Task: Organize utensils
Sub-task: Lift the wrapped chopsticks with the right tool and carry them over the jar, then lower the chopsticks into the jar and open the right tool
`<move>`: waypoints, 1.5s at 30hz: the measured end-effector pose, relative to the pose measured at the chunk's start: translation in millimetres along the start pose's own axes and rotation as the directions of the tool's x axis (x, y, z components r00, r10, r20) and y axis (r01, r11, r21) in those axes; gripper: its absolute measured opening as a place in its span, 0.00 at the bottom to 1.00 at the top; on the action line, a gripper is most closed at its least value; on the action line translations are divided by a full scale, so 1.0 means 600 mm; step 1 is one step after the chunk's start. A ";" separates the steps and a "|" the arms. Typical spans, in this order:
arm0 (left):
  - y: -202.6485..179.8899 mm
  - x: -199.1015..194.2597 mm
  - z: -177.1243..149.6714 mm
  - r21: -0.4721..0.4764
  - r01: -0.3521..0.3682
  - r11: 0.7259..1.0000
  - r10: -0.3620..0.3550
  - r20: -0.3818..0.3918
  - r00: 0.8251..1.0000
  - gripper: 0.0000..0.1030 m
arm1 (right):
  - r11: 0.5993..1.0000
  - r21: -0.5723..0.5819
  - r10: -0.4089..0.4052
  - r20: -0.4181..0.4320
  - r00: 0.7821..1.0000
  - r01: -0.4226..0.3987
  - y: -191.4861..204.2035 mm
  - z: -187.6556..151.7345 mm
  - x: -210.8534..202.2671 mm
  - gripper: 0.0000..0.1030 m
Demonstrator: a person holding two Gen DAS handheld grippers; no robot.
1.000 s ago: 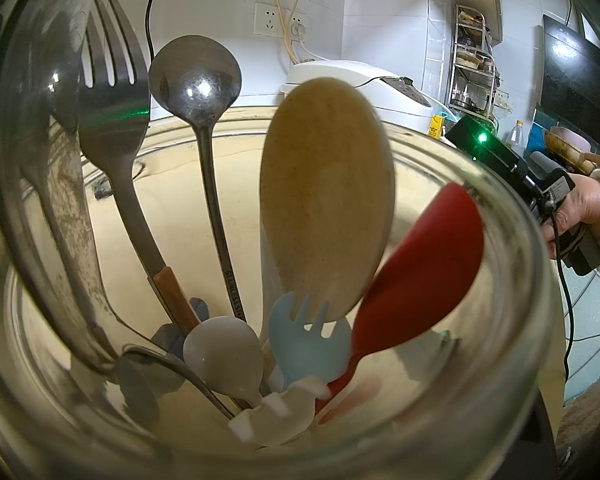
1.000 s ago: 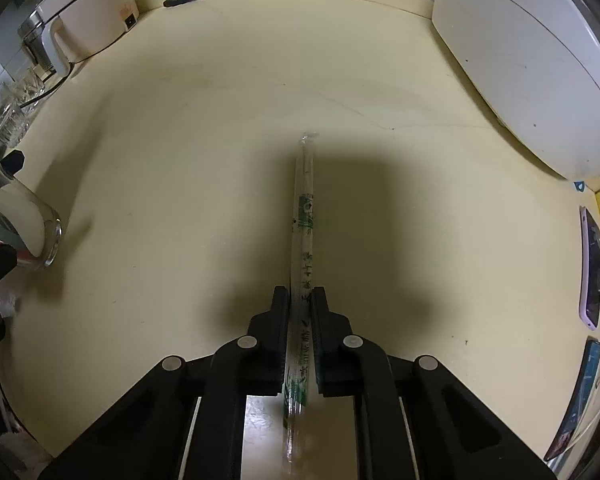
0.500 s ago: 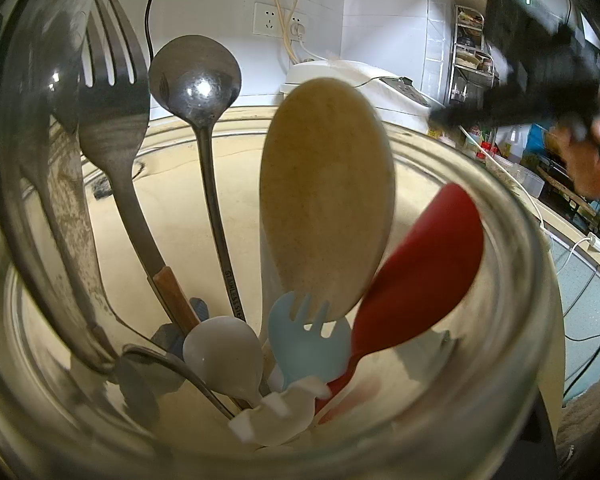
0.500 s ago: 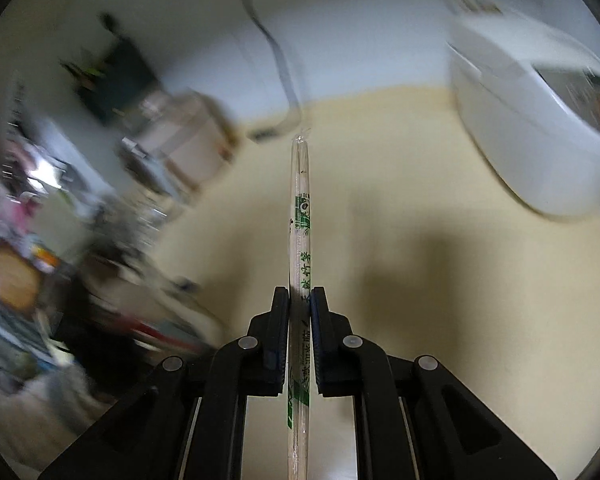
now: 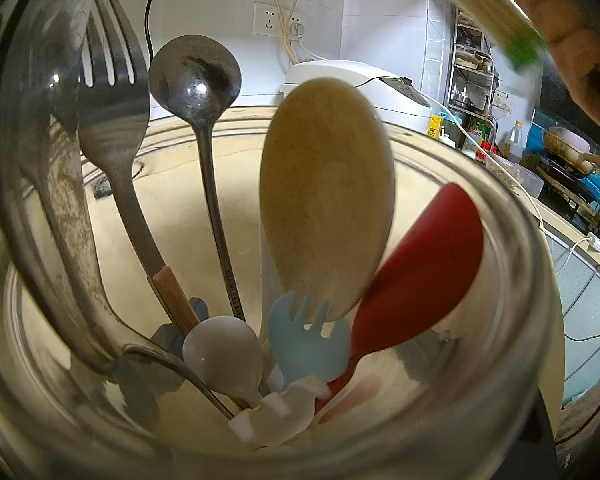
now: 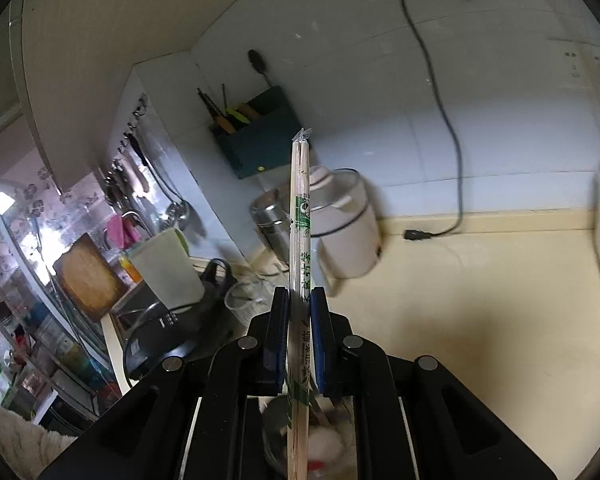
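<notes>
Your right gripper (image 6: 299,312) pinching wrapped chopsticks (image 6: 300,216) above the counter (image 6: 480,300), glass jar (image 5: 512,248) of utensils filling your left view, left fingers' state unclear.

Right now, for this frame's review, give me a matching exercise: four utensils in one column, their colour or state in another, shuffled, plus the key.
Things:
1. wrapped chopsticks
2. round spoon
3. small fork
4. wide spoon

States:
A. red, inside the glass jar
B. dark metal, standing in the jar
C. clamped in the right tool
D. light blue, low in the jar

Pairs: 1-C, 2-B, 3-D, 4-A
</notes>
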State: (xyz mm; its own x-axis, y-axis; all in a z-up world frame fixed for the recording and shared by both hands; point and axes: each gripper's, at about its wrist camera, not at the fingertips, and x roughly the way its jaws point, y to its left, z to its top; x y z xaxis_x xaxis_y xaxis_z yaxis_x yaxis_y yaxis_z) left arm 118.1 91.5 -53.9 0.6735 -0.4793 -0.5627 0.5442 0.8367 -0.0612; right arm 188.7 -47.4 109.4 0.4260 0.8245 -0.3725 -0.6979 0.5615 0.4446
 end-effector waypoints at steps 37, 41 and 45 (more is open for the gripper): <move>0.005 0.000 -0.005 0.004 0.003 1.000 -0.003 0.001 1.000 0.90 | 0.842 0.532 0.291 -0.314 0.904 -0.086 -0.240 -0.054 0.110 0.44; 0.003 -0.001 -0.004 0.005 -0.004 1.000 0.004 0.000 1.000 0.90 | 0.700 0.714 0.451 -0.422 0.786 -0.017 -0.295 -0.075 0.200 0.45; -0.005 -0.003 -0.004 0.011 -0.013 1.000 0.013 -0.003 1.000 0.90 | 0.665 0.746 0.534 -0.505 0.678 0.032 -0.297 -0.084 0.283 0.45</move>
State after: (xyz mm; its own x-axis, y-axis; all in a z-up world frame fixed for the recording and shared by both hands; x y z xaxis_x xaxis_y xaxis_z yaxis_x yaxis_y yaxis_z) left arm 114.1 90.7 -54.8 0.6790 -0.4675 -0.5661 0.5408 0.8399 -0.0450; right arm 356.4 -11.0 -74.1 -0.3743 0.8232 -0.4269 -0.0215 0.4525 0.8915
